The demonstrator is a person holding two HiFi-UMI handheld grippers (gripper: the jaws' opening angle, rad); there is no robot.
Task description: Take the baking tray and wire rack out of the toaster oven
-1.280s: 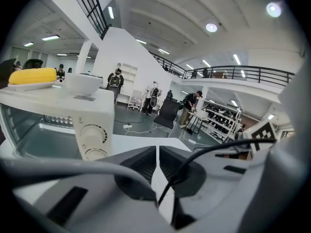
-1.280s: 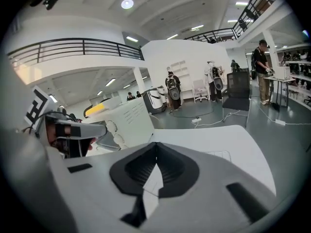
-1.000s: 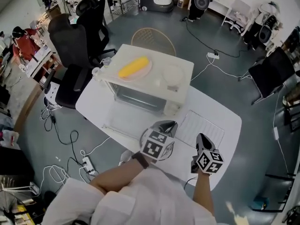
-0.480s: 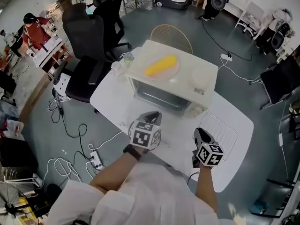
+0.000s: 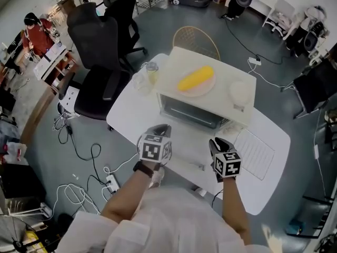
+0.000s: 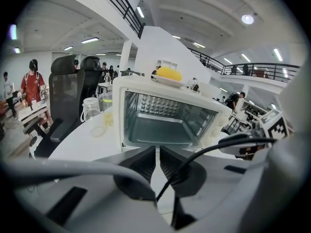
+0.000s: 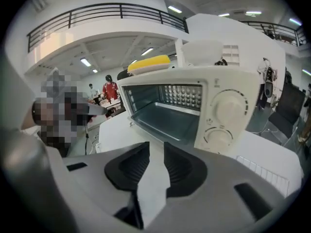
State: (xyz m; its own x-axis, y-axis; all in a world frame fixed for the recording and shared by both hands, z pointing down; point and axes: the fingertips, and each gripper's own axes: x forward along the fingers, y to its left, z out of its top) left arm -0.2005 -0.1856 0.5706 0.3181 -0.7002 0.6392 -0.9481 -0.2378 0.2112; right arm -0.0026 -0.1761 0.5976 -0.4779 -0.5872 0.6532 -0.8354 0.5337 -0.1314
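A white table [image 5: 131, 115] is seen from above, w/ a cream toaster oven [image 5: 171, 75] set mid-table toward the far edge. Its opening is turned to the near edge, and its long axis is laid along the table's length.

The wire rack [image 5: 256, 153] is laid flat on the table, just off the oven's R side, toward the table's R end and clear of the oven. Its long axis can't be judged w/ certainty.

The baking tray [image 6: 158, 130] is seated low inside the oven cavity. It is level, w/ its long axis run across the opening, parallel to the oven front.

The left gripper [image 6: 157, 152] is held over the near edge, aimed at the oven mouth. Its fingers are pressed together w/ nothing btwn them.

The right gripper [image 7: 155, 147] is held alongside, near the oven's knob side. Its jaws have just been opening and are spread apart, w/ only bare table seen in the gap.

A yellow item on a plate [image 5: 196, 81] is carried on the oven top. A glass jar [image 5: 151, 71] is stood at the oven's L side.
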